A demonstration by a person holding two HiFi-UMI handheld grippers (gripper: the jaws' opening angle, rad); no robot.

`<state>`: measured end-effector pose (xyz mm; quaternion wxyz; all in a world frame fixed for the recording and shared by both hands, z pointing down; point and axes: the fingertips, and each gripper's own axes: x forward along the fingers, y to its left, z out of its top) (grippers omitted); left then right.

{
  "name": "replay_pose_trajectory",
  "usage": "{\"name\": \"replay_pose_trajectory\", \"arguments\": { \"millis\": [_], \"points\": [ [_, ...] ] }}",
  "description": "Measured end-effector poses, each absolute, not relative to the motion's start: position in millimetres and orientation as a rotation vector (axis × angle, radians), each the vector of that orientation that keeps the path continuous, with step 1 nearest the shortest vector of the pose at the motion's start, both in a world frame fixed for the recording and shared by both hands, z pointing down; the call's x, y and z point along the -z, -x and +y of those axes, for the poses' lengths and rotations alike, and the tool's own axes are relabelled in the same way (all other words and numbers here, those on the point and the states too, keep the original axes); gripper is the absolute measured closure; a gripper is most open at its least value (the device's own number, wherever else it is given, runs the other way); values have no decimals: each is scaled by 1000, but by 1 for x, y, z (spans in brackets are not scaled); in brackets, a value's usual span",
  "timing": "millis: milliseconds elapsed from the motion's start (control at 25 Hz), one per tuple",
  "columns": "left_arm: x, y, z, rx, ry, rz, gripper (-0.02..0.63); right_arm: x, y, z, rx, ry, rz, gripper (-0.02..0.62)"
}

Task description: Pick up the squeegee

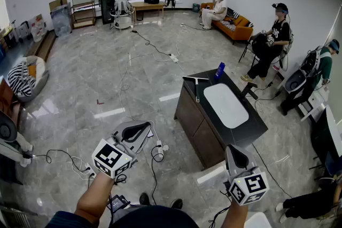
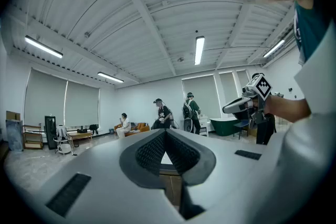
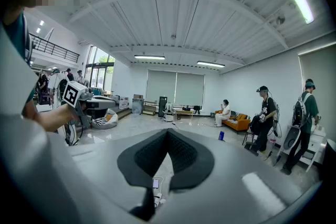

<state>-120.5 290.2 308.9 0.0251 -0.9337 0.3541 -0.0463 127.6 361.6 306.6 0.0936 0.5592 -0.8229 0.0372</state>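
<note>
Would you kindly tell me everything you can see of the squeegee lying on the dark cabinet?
The squeegee is T-shaped: a dark, narrow blade bar with a slim, paler handle running from its middle toward the camera. It lies flat at the far end of the dark cabinet top, beside the white oval panel, with a blue bottle standing close by. Only the cabinet top appears to touch it. Its material is too small to tell.

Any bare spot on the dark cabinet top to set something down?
Near end of the cabinet top, between the white oval panel and the near edge, is bare. Far end is crowded: squeegee and blue bottle. Strips beside the oval are narrow.
</note>
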Motion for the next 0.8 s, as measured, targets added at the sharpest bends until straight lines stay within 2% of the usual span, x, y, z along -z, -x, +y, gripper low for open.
{"name": "replay_pose_trajectory", "arguments": {
  "millis": [800],
  "points": [
    [-320, 164, 265, 140, 2925, 1060, 600, -315, -81, 336, -163, -1694, -2456, 586]
  ]
}}
